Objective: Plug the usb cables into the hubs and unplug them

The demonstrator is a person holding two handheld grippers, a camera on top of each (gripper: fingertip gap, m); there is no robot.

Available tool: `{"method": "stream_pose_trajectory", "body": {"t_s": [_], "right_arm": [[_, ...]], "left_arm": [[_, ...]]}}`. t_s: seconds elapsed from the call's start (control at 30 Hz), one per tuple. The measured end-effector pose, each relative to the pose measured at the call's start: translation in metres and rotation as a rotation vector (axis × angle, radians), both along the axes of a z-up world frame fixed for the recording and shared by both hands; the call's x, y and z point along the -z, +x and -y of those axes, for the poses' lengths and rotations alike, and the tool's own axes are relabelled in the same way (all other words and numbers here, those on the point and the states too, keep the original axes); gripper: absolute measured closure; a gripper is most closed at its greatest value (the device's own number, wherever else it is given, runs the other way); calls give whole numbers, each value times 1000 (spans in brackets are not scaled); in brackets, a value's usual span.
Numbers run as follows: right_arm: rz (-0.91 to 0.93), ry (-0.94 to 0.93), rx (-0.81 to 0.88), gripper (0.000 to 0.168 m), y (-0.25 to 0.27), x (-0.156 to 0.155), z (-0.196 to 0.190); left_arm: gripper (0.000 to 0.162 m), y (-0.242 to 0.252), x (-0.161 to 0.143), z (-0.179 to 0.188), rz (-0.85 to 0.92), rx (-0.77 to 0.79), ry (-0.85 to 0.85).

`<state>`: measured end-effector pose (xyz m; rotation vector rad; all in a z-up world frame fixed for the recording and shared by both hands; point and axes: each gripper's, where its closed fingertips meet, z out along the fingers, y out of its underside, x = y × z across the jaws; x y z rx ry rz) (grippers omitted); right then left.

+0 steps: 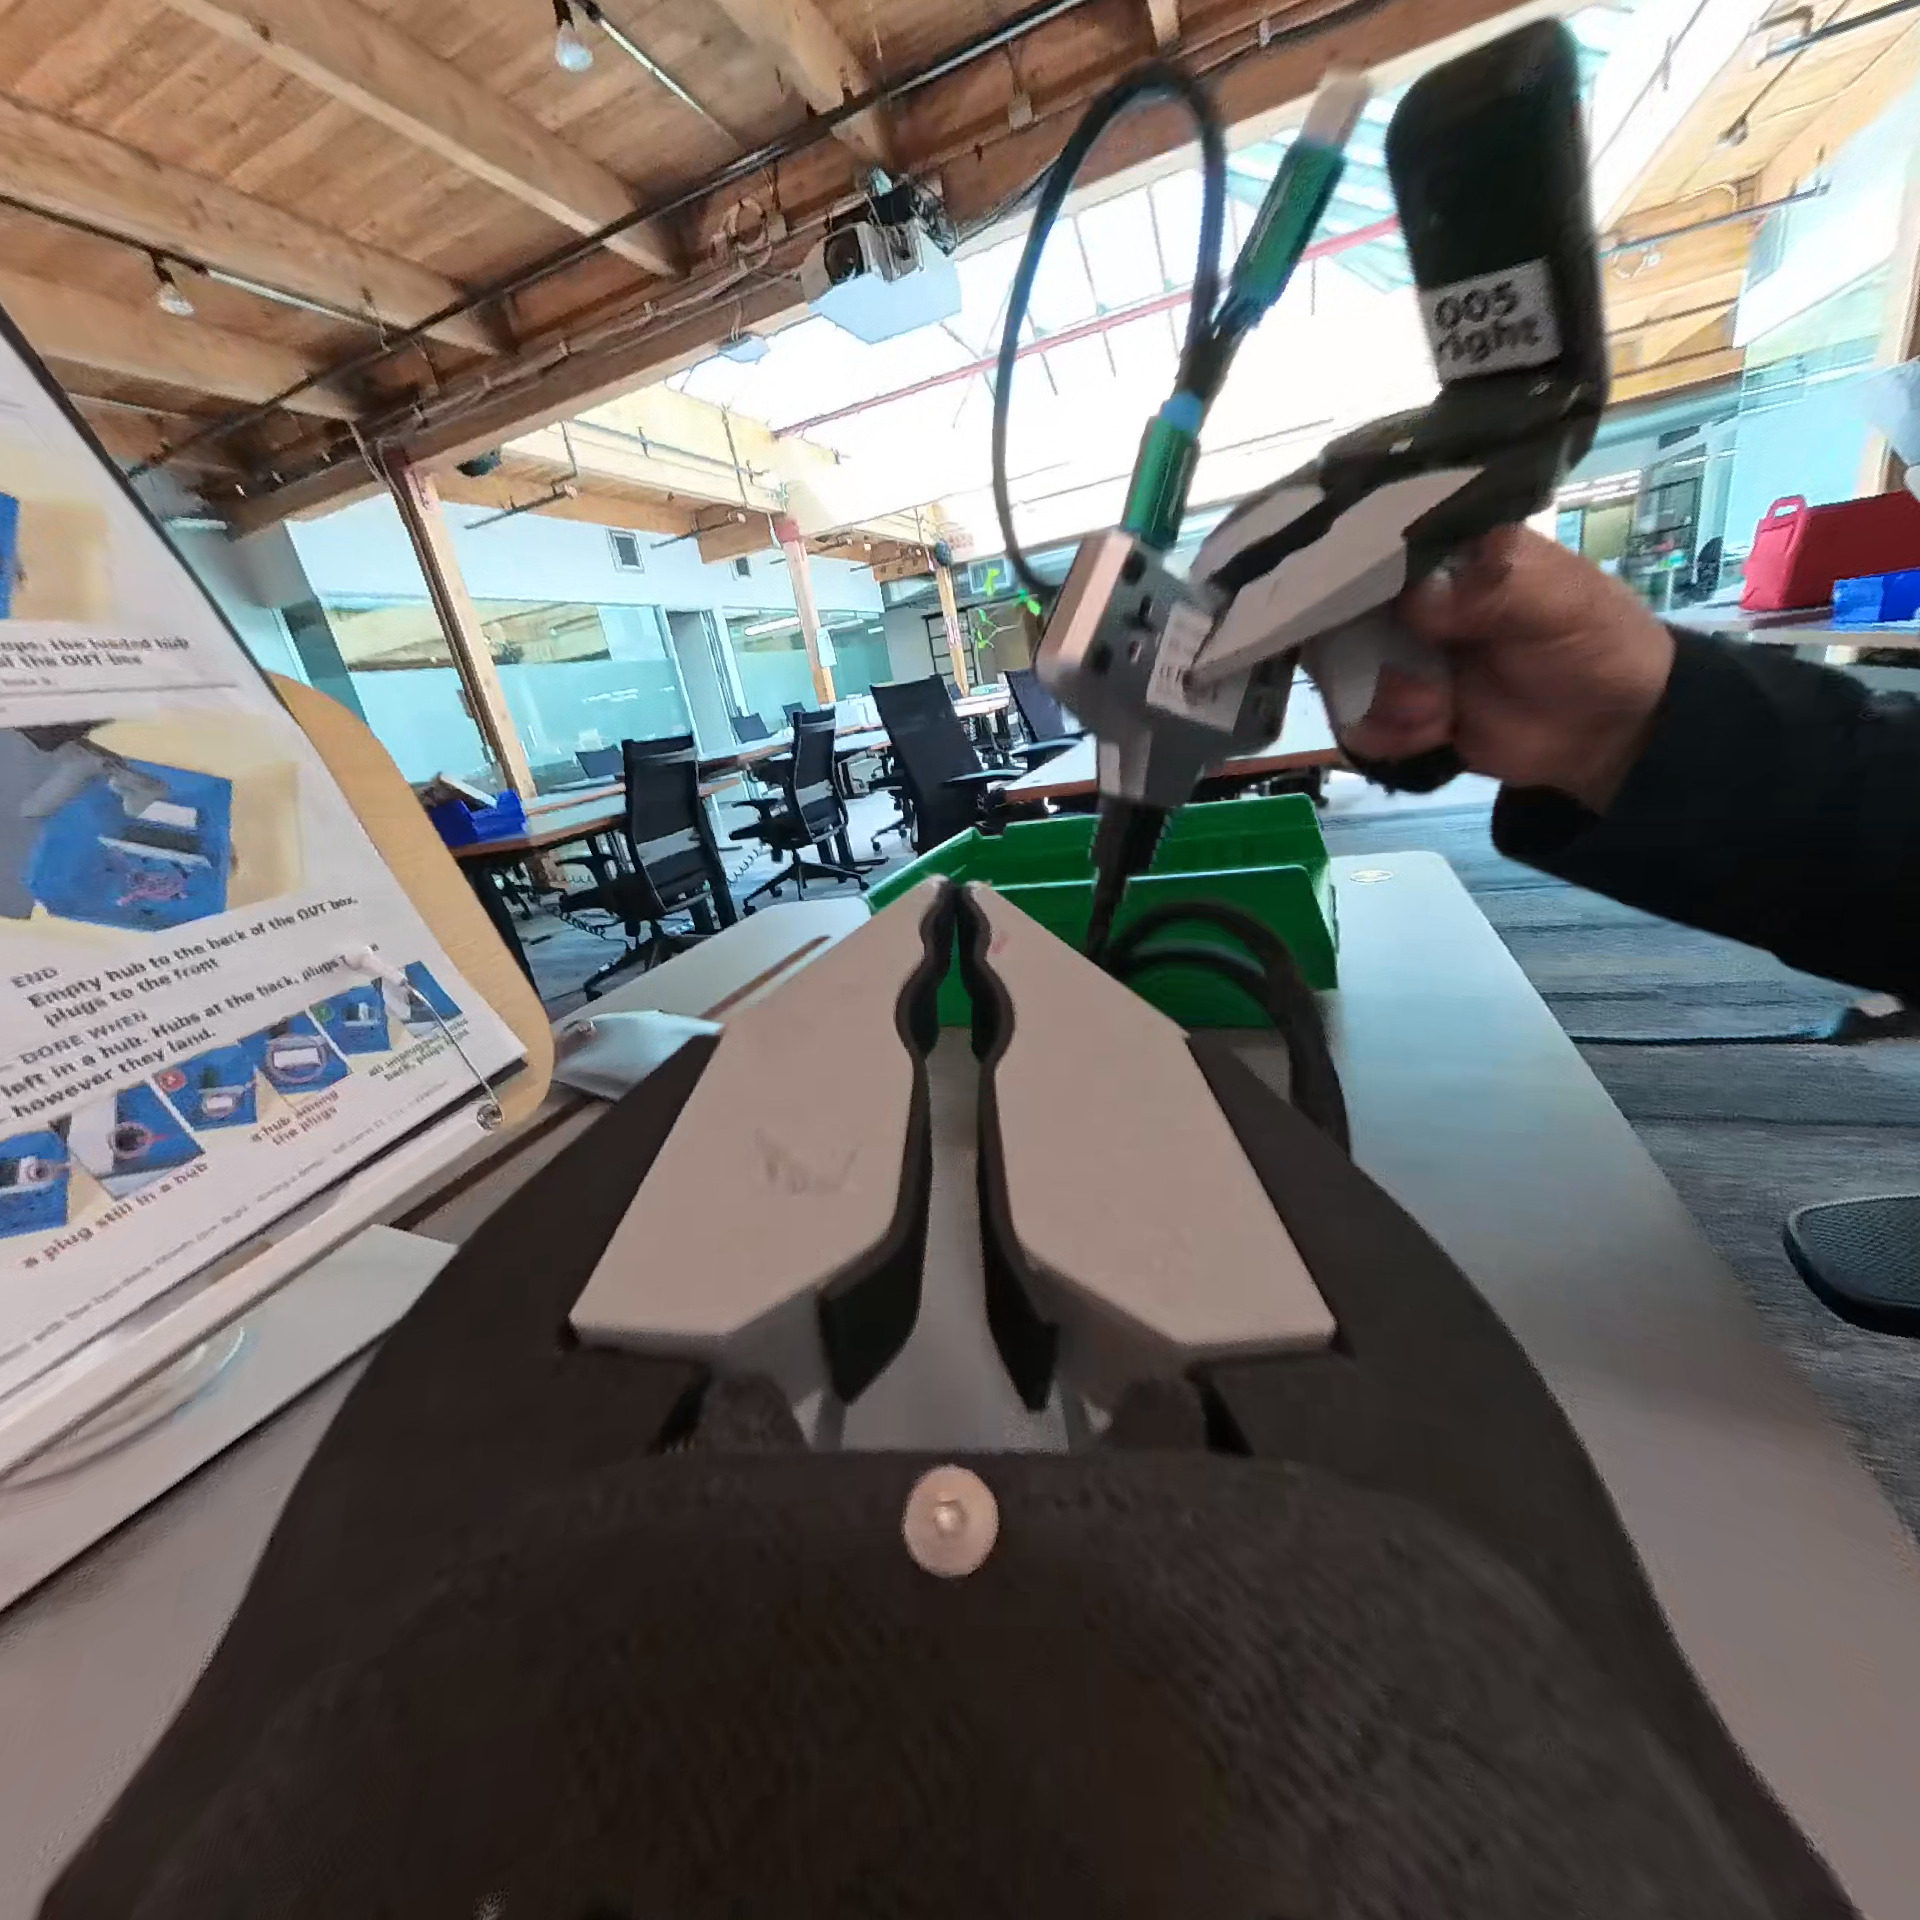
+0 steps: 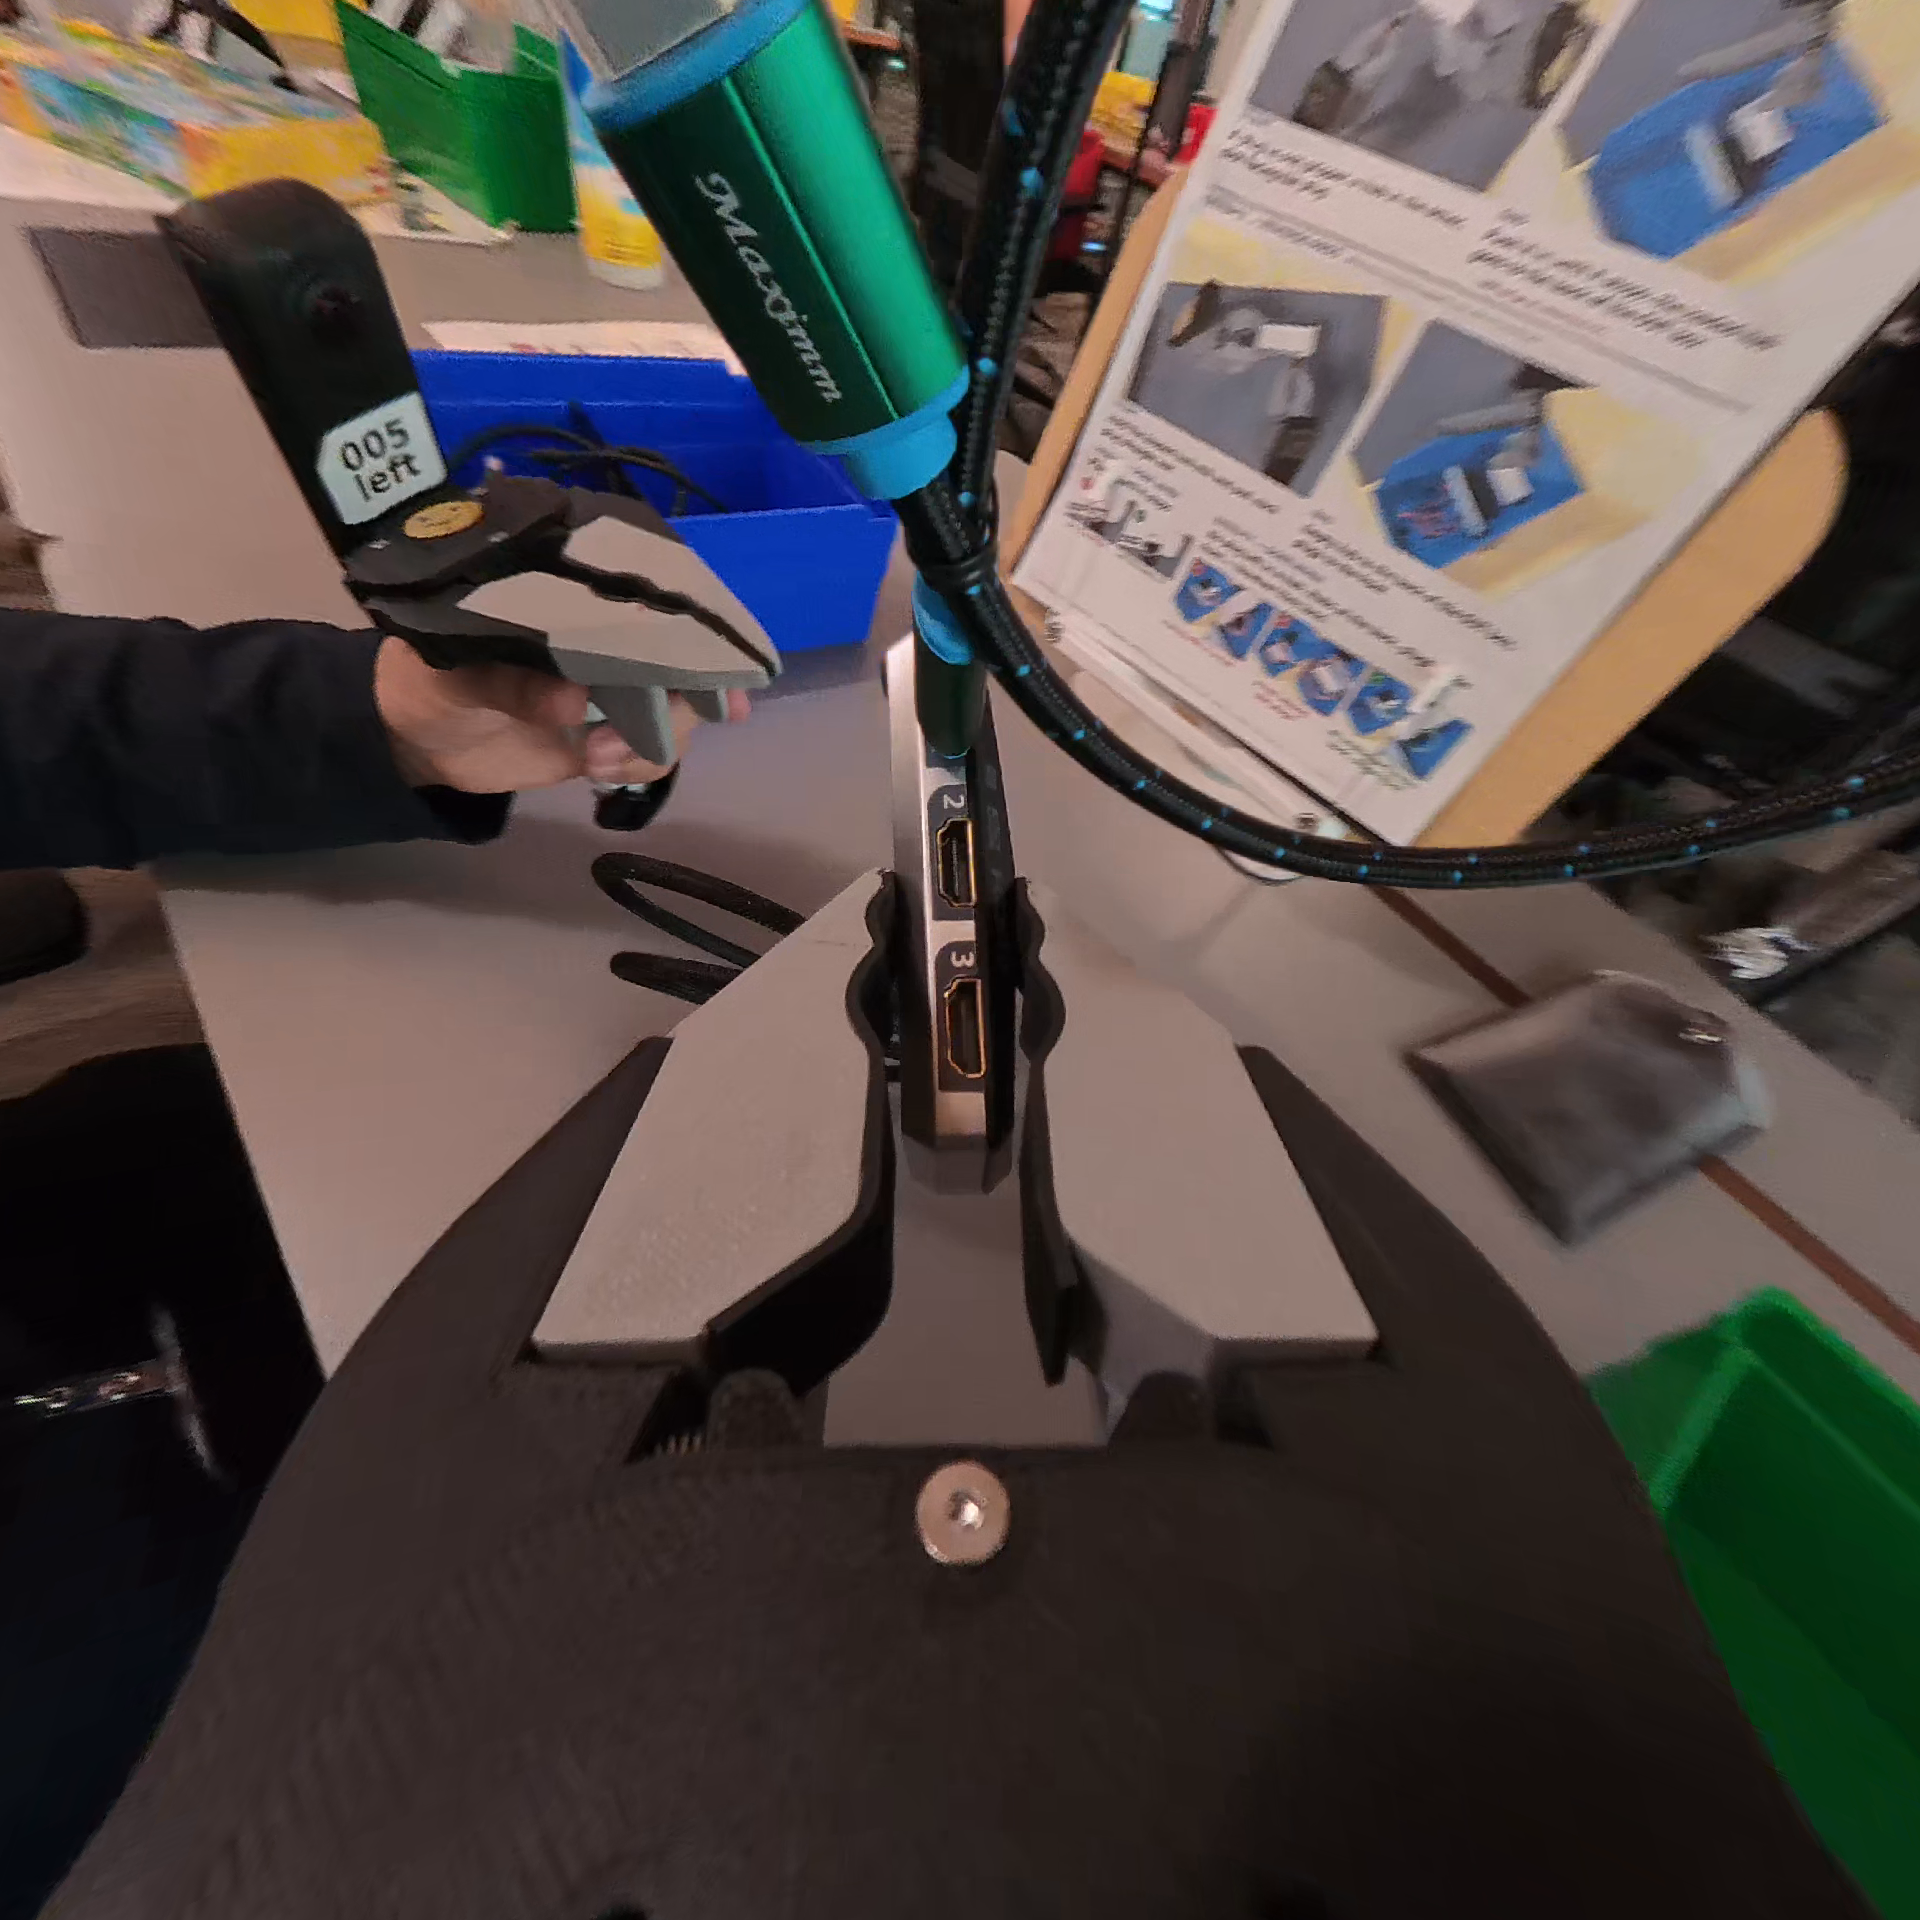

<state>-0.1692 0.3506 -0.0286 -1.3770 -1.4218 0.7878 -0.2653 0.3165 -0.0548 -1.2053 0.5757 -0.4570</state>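
Note:
My right gripper (image 2: 951, 894) is shut on a silver multi-port hub (image 2: 956, 1039) and holds it in the air, edge-on between the pads. A green plug (image 2: 951, 696) sits in the hub's far port. Its black-and-blue braided cable (image 2: 1247, 810) loops round to a second, free green plug (image 2: 790, 270) close to the camera. In the left wrist view the right gripper (image 1: 1195, 644) holds the hub (image 1: 1091, 634) above a green bin (image 1: 1226, 914), and a black lead (image 1: 1117, 862) hangs from the hub into the bin. My left gripper (image 1: 961, 894) is shut and empty, low over the table.
An instruction sheet on a wooden stand (image 1: 208, 935) stands at the left, also in the right wrist view (image 2: 1455, 416). A blue bin (image 2: 727, 488) with a black cable sits behind the left gripper (image 2: 764, 665). A grey pouch (image 2: 1590, 1091) lies on the white table (image 2: 416, 987). The left gripper's tips are roughly 12 cm from the right gripper's.

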Motion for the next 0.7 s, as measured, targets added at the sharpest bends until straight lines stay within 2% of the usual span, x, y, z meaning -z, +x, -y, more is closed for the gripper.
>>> {"method": "stream_pose_trajectory", "body": {"t_s": [0.23,0.33,0.7], "right_arm": [[-27,90,167,151,47,-50,-24],[-38,106,227,151,67,-62,-33],[-8,120,354,151,99,-59,-59]], "left_arm": [[162,1,16,-10,-46,-28,-66],[162,4,20,-11,-63,-27,-73],[162,7,36,-16,-108,-22,-114]]}}
